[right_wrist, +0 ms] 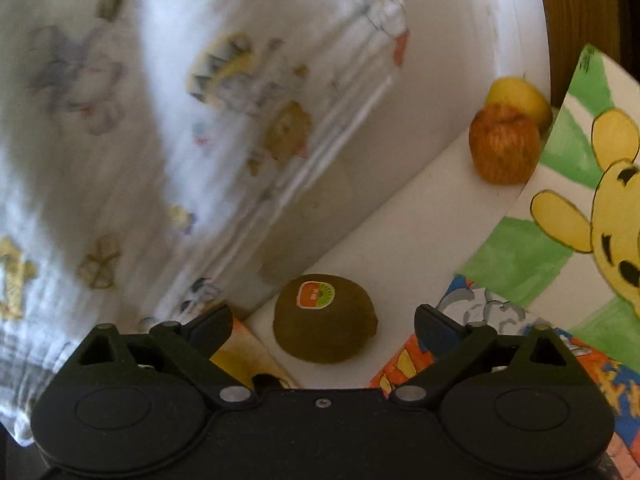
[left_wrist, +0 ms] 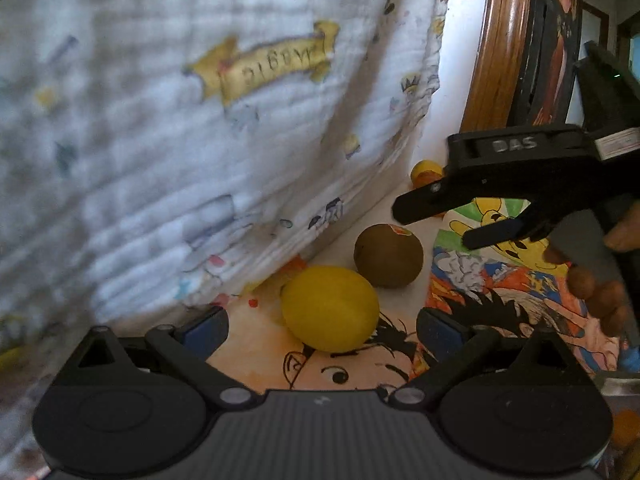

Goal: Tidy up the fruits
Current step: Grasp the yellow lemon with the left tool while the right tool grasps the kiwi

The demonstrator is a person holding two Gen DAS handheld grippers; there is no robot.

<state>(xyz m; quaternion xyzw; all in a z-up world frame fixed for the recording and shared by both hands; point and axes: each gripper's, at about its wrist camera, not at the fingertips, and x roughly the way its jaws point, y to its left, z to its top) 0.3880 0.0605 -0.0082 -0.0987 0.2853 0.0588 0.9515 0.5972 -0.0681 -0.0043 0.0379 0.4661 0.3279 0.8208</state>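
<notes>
- Left tongs [left_wrist: 322, 326]: jaws apart, nothing clamped; a yellow lemon-like fruit [left_wrist: 330, 308] lies between the blue-padded tips, on a cartoon drawing [left_wrist: 360, 368] of a face.
- Right tongs [right_wrist: 323, 322]: jaws wide apart and empty; a brown kiwi [right_wrist: 324, 318] with an orange and green sticker sits between the tips on the white bench [right_wrist: 400, 232]. No pad touches it.
- In the left wrist view the right tongs [left_wrist: 434, 224] enter from the right, pointing left above the kiwi [left_wrist: 388, 256], with a person's fingers [left_wrist: 596, 288] on the handle.
- Kiwi and yellow fruit lie just beside each other, near the foot of a white printed cloth [left_wrist: 200, 140] that hangs on the left and crowds that side of both fruits.
- Further back, in the right wrist view, an orange-red apple [right_wrist: 504, 144] stands against a yellow fruit [right_wrist: 520, 96] behind it, close to the white wall.
- Coloured drawings cover the bench to the right: a yellow bear on green [right_wrist: 580, 200], and an orange comic sheet [right_wrist: 404, 364] under the right tip.
- A curved wooden frame [left_wrist: 492, 40] stands at the upper right of the left wrist view.
</notes>
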